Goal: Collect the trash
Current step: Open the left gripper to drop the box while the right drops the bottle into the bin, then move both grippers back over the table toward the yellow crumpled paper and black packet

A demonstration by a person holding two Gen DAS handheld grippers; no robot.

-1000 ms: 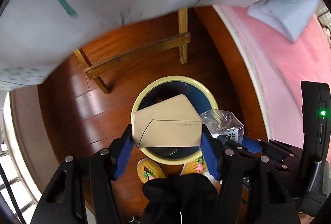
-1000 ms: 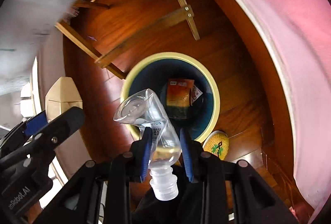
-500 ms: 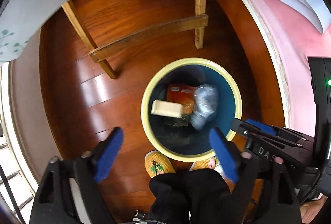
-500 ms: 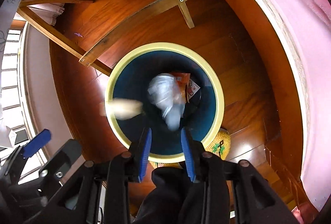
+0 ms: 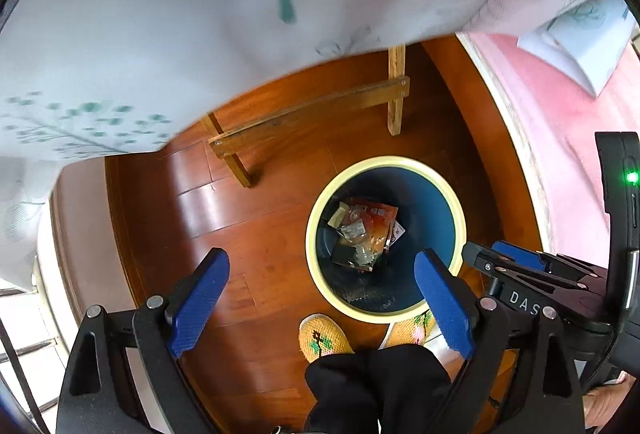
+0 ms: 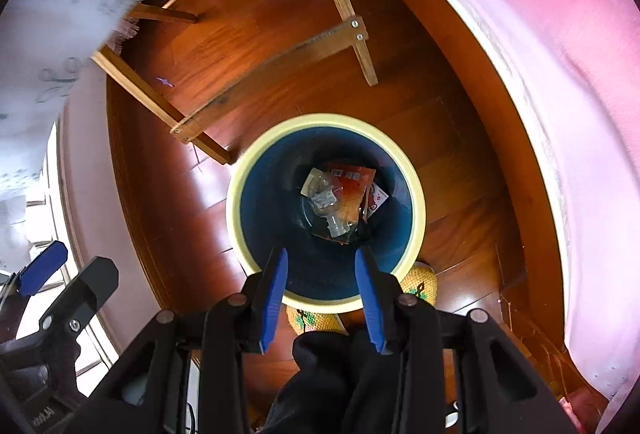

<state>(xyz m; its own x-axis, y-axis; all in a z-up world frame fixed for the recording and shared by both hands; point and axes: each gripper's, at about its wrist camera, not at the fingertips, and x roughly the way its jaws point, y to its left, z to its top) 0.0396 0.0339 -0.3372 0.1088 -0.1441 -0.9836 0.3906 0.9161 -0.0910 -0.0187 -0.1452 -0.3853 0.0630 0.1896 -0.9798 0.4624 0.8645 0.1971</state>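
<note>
A dark blue trash bin with a pale yellow rim point(image 5: 386, 159) point(image 6: 328, 117) stands on the wooden floor below both grippers. Inside lie an orange wrapper point(image 5: 376, 213) point(image 6: 354, 185), a crushed clear plastic bottle point(image 5: 356, 234) point(image 6: 332, 211) and a beige carton piece point(image 5: 339, 213) point(image 6: 311, 181). My left gripper point(image 5: 320, 262) points straight down, open wide and empty, its right finger over the bin's near edge. My right gripper point(image 6: 321, 254) hangs over the bin's near rim, jaws apart with nothing between them. Each gripper shows at the edge of the other's view.
A white tablecloth point(image 5: 200, 13) with green print hangs over the far side. Wooden table legs and a crossbar point(image 5: 312, 109) point(image 6: 272, 61) stand just beyond the bin. A pink bedspread point(image 5: 580, 137) point(image 6: 560, 53) fills the right. A person's yellow slippers point(image 5: 322, 338) and black trousers sit beside the bin.
The left gripper opened and let the beige carton fall; the right gripper let go of the clear bottle. Both now lie in the bin, and both grippers are empty.
</note>
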